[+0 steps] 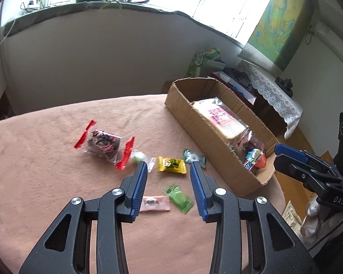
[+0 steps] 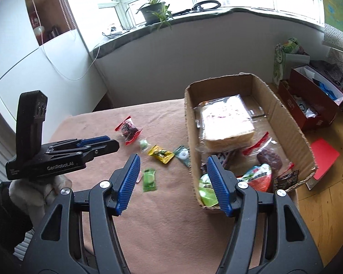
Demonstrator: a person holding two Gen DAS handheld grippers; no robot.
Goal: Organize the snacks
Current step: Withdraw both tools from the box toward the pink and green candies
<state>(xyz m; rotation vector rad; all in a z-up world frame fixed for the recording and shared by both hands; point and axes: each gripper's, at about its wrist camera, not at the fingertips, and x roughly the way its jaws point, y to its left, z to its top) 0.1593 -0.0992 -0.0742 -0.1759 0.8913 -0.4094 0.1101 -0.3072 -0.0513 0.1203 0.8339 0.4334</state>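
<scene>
Loose snacks lie on the pink cloth: a clear pack with red ends (image 1: pixel 103 143) (image 2: pixel 128 129), a round white-green candy (image 1: pixel 139 156), a yellow candy (image 1: pixel 171 164) (image 2: pixel 160 154), a teal candy (image 1: pixel 194 157), a green candy (image 1: pixel 179 198) (image 2: pixel 149 179) and a pink candy (image 1: pixel 154 203). My left gripper (image 1: pixel 168 165) (image 2: pixel 113 142) hovers open over the yellow candy, holding nothing. To the right stands a cardboard box (image 1: pixel 208 132) (image 2: pixel 189 137) with a bread pack (image 2: pixel 226 123) and several snacks. My right gripper (image 2: pixel 173 158) (image 1: pixel 277 155) is open and empty above the box's near-left corner.
The table edge drops off right of the box to a wooden floor. There sit a red box (image 2: pixel 313 105), a red card (image 2: pixel 324 157) and a green bag (image 1: pixel 201 61). A lace-covered cabinet (image 1: pixel 269 86) stands behind. A gloved hand (image 2: pixel 34 191) holds the left gripper.
</scene>
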